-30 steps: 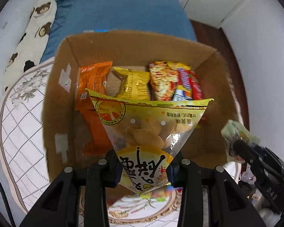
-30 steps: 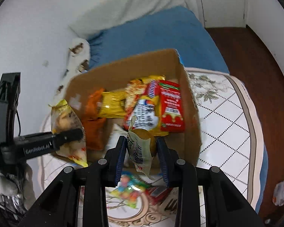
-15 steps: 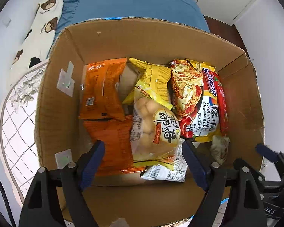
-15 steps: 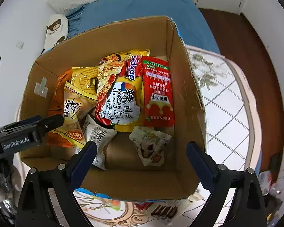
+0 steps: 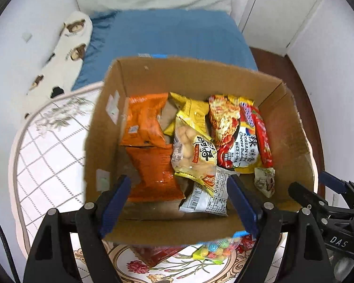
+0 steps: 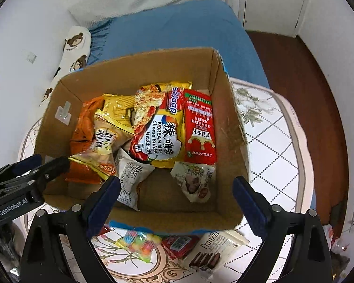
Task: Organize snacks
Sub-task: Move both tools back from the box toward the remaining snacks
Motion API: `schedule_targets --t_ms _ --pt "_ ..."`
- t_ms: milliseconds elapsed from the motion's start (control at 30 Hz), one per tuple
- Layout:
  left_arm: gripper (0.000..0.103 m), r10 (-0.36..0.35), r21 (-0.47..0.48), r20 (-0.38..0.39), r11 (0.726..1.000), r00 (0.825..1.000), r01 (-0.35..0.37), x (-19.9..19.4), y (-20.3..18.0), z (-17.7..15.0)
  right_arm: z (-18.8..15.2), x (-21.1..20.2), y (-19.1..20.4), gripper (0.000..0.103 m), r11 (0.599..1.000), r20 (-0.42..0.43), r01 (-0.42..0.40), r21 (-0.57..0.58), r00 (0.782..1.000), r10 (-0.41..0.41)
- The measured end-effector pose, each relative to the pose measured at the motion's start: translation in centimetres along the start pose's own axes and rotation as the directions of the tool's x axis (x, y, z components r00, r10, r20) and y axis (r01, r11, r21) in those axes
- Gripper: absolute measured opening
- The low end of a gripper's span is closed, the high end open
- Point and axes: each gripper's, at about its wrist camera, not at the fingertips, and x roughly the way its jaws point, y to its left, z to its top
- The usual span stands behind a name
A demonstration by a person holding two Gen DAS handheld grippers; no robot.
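Both my tongs just released: left gripper (image 5: pixel 177 200), right gripper (image 6: pixel 174 202) gaping, empty. Yellow puffed-snack bag (image 5: pixel 193 151), small beige pouch (image 6: pixel 193 179) now inside brown cardboard box (image 6: pixel 226 122). Table leftovers next.

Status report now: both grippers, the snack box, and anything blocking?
Left gripper open, empty. Right gripper open, empty. Cardboard box holds many snacks; candy bag and cookie pack outside on table. Nothing blocking.

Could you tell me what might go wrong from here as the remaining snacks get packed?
The candy bag, red packet and Franzzi pack lie tight against the box wall, partly behind the open right gripper; reaching could nudge the box. The left gripper sits close alongside, so both could collide.
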Motion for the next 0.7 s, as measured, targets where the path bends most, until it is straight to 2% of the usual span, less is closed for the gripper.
schedule_targets --t_ms 233,467,700 --pt "0.083 0.003 0.001 0.097 1.0 0.995 -0.004 -3.9 0.0 -1.8 -2.1 -3.9 1.4 0.098 1.0 0.09 0.009 -0.029 0.996 -0.007" --pt "0.083 0.0 0.011 0.162 1.0 0.987 -0.002 -7.2 0.0 -4.2 -4.6 -8.5 2.0 0.098 0.999 0.194 0.012 -0.039 0.981 -0.004" --pt "0.083 -0.002 0.004 0.205 1.0 0.979 0.001 -9.6 0.4 -7.2 -7.2 -11.0 1.7 0.098 0.999 0.222 -0.037 -0.014 0.974 0.039"
